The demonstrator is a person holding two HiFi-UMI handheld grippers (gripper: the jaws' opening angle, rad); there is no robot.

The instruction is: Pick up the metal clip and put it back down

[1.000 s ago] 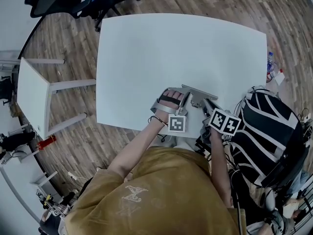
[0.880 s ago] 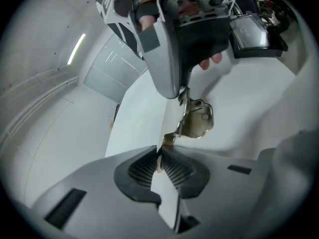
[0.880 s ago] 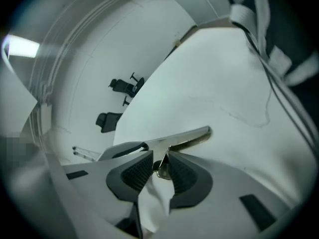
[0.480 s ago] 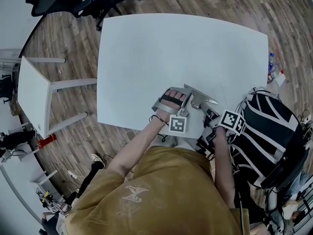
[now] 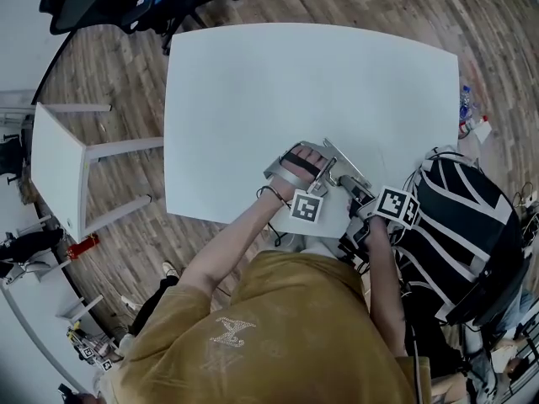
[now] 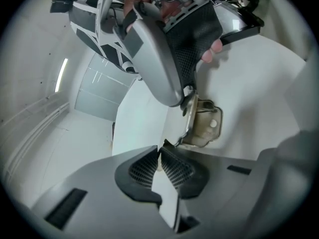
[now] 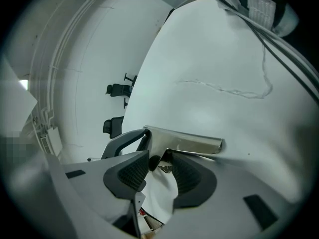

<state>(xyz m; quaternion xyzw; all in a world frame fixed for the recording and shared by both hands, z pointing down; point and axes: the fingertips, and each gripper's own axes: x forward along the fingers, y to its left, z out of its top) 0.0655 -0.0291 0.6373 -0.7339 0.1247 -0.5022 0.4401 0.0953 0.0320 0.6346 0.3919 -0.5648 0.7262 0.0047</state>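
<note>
Near the front edge of the white table [image 5: 295,82], the metal clip [image 6: 202,123] stood tilted between both tools. The left gripper [image 6: 160,151] was pinched shut on its corner. The right gripper [image 7: 158,159] had let go, its jaws just having been opening, with the clip's end between the parted pads.

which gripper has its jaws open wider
The right gripper: its jaws stand apart, having just been opening, with an end of the clip loose between them. The left gripper has its jaws meeting at the tips.
</note>
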